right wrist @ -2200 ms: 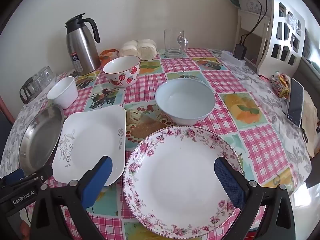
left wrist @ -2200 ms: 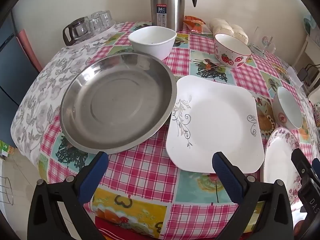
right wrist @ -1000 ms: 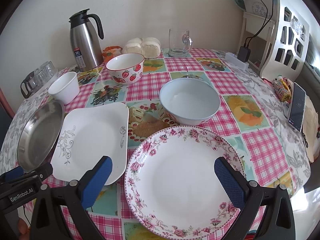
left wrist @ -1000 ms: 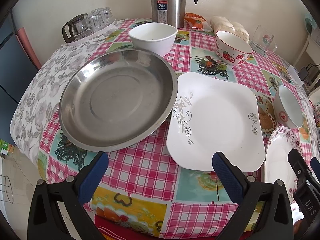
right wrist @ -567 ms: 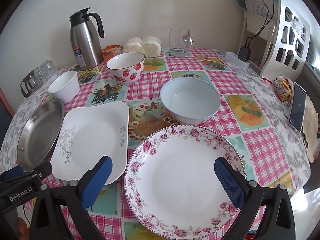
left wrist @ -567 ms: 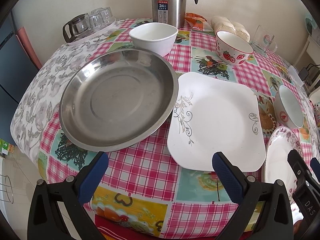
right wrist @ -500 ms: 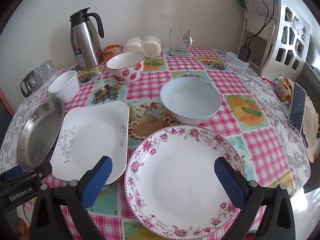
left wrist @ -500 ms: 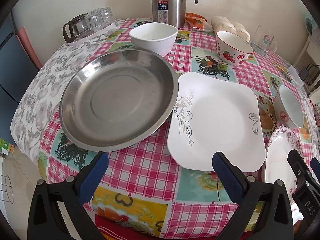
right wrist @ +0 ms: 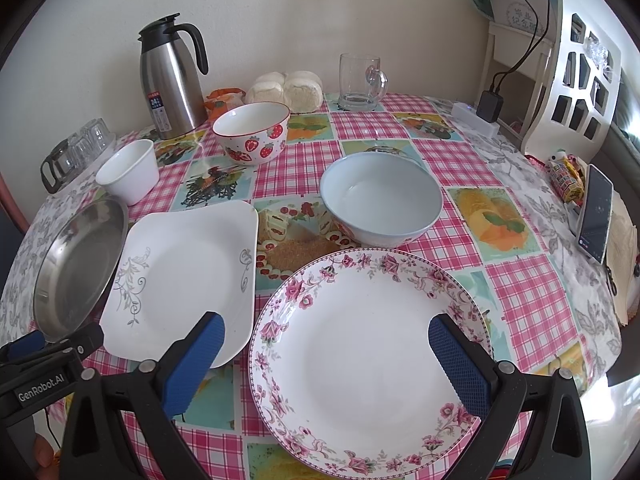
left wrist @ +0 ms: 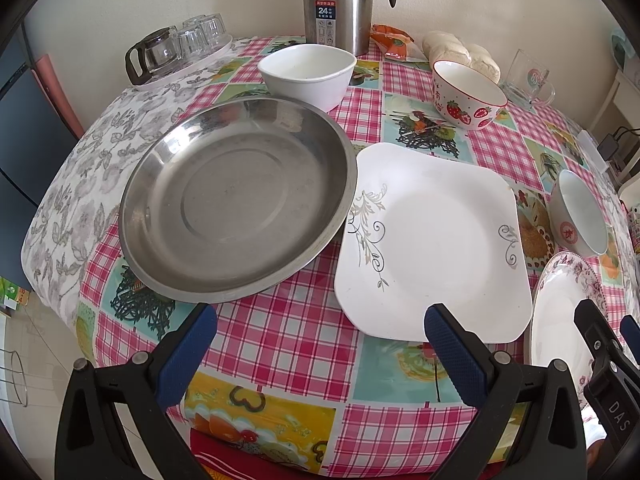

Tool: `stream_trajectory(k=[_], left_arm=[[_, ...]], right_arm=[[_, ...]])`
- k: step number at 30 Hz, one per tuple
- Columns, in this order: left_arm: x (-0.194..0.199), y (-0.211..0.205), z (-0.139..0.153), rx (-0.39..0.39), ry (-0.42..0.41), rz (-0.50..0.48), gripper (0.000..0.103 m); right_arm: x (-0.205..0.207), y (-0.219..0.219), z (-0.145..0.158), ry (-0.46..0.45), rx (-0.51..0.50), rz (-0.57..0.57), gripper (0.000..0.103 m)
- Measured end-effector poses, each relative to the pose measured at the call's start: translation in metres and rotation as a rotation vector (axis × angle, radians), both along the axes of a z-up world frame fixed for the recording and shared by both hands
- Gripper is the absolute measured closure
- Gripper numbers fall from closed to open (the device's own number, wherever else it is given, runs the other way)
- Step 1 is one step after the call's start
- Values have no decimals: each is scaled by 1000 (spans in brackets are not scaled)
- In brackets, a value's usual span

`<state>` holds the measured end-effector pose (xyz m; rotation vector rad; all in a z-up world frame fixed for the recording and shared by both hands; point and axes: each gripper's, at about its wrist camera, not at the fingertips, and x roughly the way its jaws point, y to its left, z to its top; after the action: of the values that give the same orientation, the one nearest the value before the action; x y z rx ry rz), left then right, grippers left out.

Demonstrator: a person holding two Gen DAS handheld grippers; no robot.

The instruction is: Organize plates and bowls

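Note:
A steel round plate (left wrist: 236,196) lies at the left, its rim over the edge of a white square plate (left wrist: 432,240). A floral round plate (right wrist: 368,352) lies in front of a pale blue bowl (right wrist: 380,200). A strawberry bowl (right wrist: 252,132) and a small white bowl (right wrist: 128,176) stand farther back. My left gripper (left wrist: 320,344) is open and empty above the near table edge, in front of the steel and square plates. My right gripper (right wrist: 326,356) is open and empty, its jaws on either side of the floral plate's near half.
A steel thermos (right wrist: 172,80), glass mug (right wrist: 360,80), wrapped buns (right wrist: 286,90) and a tray of glasses (left wrist: 180,48) line the back. A phone (right wrist: 596,212) and a white rack (right wrist: 572,64) stand at the right. The checked tablecloth (left wrist: 280,340) drops off at the near edge.
Both views have shifted very slightly; the plates and bowls lie where they were. Both grippers stay open.

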<state>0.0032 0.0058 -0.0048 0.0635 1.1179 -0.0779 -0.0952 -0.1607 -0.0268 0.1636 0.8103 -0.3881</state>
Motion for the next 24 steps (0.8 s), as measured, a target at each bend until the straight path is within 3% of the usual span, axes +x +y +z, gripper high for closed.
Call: stream_trajectory(k=[24], left_arm=[[0,2,-1,-4,0,5,0]], right_arm=[[3,0,-1,17,0,1,0]])
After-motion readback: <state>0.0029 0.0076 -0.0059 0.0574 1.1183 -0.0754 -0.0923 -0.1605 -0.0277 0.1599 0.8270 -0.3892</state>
